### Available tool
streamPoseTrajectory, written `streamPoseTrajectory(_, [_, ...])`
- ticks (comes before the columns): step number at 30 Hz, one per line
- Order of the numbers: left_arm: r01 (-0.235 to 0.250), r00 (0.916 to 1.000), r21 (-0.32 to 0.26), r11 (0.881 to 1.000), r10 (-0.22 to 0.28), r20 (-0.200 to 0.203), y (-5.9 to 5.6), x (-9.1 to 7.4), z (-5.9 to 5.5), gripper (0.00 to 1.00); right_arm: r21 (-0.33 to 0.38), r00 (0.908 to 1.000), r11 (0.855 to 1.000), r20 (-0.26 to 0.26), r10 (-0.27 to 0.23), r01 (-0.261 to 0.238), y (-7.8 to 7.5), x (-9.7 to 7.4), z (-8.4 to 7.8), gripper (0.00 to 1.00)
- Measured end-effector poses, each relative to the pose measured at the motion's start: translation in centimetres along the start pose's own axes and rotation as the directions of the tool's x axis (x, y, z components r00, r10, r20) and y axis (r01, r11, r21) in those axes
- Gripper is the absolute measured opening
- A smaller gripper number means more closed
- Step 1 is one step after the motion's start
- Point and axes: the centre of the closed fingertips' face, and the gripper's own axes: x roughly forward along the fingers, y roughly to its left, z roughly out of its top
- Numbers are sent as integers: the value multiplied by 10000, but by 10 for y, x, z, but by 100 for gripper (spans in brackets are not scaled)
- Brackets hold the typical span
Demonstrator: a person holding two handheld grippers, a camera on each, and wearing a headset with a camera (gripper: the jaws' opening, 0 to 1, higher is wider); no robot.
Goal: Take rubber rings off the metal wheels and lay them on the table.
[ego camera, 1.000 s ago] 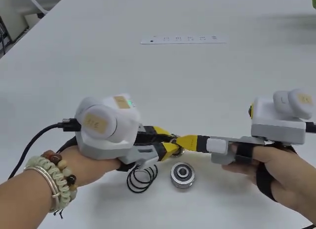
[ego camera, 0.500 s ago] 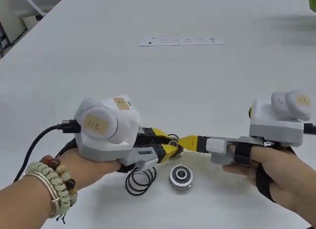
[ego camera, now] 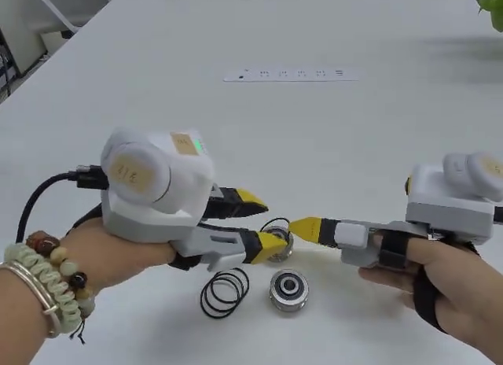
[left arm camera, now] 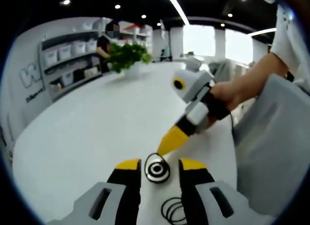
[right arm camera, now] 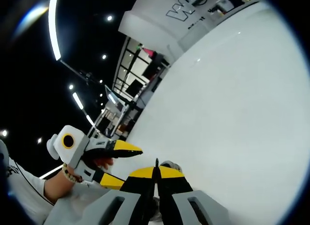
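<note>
1. The left claw (ego camera: 270,222) is spread, its yellow tips on either side of a metal wheel (left arm camera: 157,170). Whether they touch it cannot be told.
2. The right claw (ego camera: 297,226) is pressed together, pinching a rubber ring (ego camera: 274,219) at that wheel's rim. It meets the left claw nearly tip to tip.
3. The wheel lies just past the right tips, so the ring probably has to be pulled back along the right claw's long axis, away from the left claw.
4. On the counter (ego camera: 377,145), nearer the person, a bare wheel (ego camera: 288,289) lies beside loose rings (ego camera: 224,292).
5. A far strip (ego camera: 291,74) and the left gripper's stickers (ego camera: 128,173) carry marks too small to read.
</note>
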Motion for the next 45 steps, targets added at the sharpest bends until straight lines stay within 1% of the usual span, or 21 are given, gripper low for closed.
streamPoseTrajectory(4, [123,9998,-42,9999,-122,179,-3,-9,9,36,-92,9999,9999,88,80,-79,6,-3,1,0])
streamPoseTrajectory(6, [111,9995,164,9998,-115,287,-5,-15,14,38,111,9992,9996,291,262,-265,10,-5,5,0])
streamPoseTrajectory(9, [-3,9993,298,9996,-8,387,-5,-27,20,39,116,9985,9995,467,281,-286,13,-9,10,0])
streamPoseTrajectory(12, [-208,9989,331,9992,194,432,-3,-38,23,41,180,9970,9989,660,414,-427,19,-11,15,0])
streamPoseTrajectory(14, [-352,9988,338,9988,339,359,-2,-47,23,43,148,9961,9986,725,502,-514,23,-12,17,0])
streamPoseTrajectory(17, [-585,9981,565,9967,572,250,-2,-62,22,47,-45,9952,9978,714,667,-665,32,-12,19,0])
streamPoseTrajectory(19, [-685,9975,541,9962,673,227,-2,-70,21,49,-163,9948,9969,663,780,-770,37,-11,20,0])
streamPoseTrajectory(21, [-846,9963,522,9950,837,195,-1,-79,17,50,-309,9944,9953,508,930,-915,42,-10,18,0])
streamPoseTrajectory(23, [-1020,9948,473,9937,1019,43,0,-89,10,51,-370,9934,9935,365,1088,-1075,47,-8,15,0])
streamPoseTrajectory(26, [-1245,9921,318,9917,1249,-136,0,-102,1,54,-735,9936,9909,-63,1129,-1130,53,-6,8,0])
streamPoseTrajectory(30, [-1532,9877,46,9882,1532,-307,-1,-120,-10,55,-1117,9896,9843,-595,1309,-1369,62,-1,0,0])
streamPoseTrajectory(32, [-1719,9845,-54,9851,1716,-352,-1,-129,-14,56,-1395,9875,9803,-923,1279,-1400,67,1,-5,0])
streamPoseTrajectory(34, [-1878,9818,-228,9819,1870,-343,-2,-138,-18,56,-1650,9830,9747,-1292,1304,-1510,72,3,-10,0])
streamPoseTrajectory(37, [-2021,9790,-489,9782,2003,-380,-5,-150,-25,57,-1786,9770,9692,-1589,1420,-1698,80,7,-14,0])
streamPoseTrajectory(41, [-2105,9771,-800,9743,2071,-485,-12,-163,-35,58,-2165,9685,9588,-2065,1391,-1839,84,11,-23,0])
streamPoseTrajectory(42, [-2110,9770,-881,9735,2073,-496,-14,-166,-37,59,-2216,9642,9564,-2252,1398,-1904,86,13,-26,0])
streamPoseTrajectory(45, [-2204,9752,-1126,9689,2168,-435,-17,-171,-42,61,-2341,9532,9506,-2687,1384,-2041,88,16,-35,0])
